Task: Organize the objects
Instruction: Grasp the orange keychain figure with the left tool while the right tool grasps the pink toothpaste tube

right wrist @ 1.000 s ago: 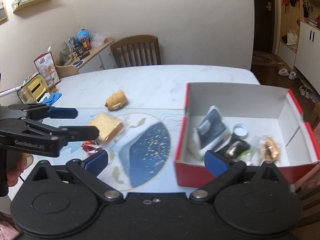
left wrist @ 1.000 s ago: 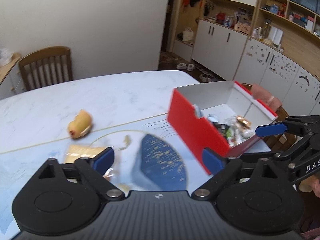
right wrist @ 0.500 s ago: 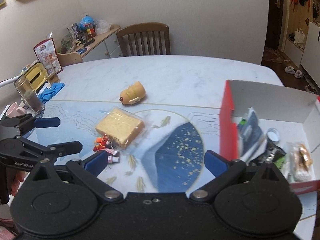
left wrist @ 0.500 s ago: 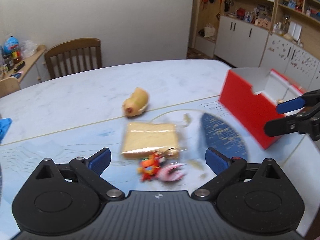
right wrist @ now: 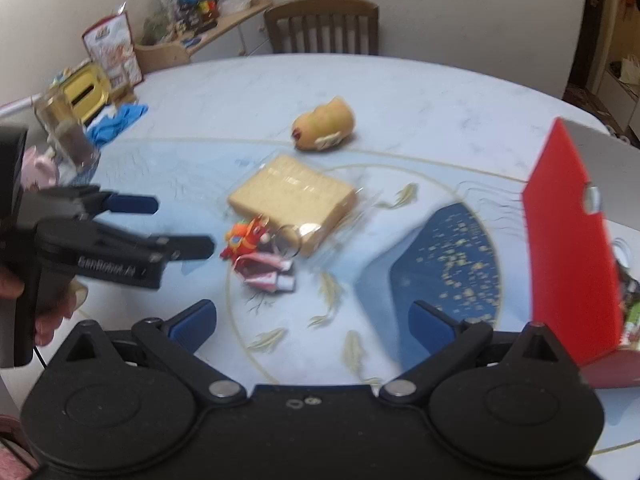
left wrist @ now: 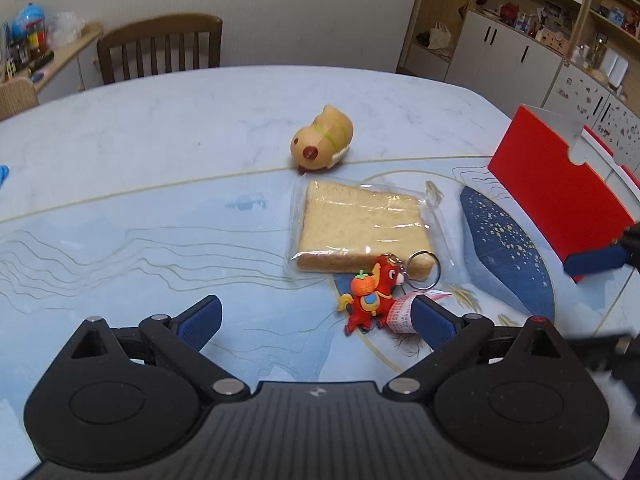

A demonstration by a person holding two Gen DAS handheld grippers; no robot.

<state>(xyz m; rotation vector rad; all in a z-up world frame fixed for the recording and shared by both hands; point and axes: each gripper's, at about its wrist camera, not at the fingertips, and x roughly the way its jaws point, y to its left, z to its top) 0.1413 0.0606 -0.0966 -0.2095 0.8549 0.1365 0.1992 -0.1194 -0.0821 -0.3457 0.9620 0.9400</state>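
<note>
Beyond your table (left wrist: 168, 132) stands a wooden chair (left wrist: 160, 50) against a pale wall. To your right are white cabinets (left wrist: 504, 56); at the table's left edge, a glass (right wrist: 64, 136) and blue cloth (right wrist: 116, 122).

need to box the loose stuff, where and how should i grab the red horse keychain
Probably best taken by the red horse keychain body, from above, with the left hand-held gripper, which is open and nearest. The figure lies flat on the table, so its left and right edges are free for the fingers. Its ring overlaps the bagged bread, so avoid that end.
</note>
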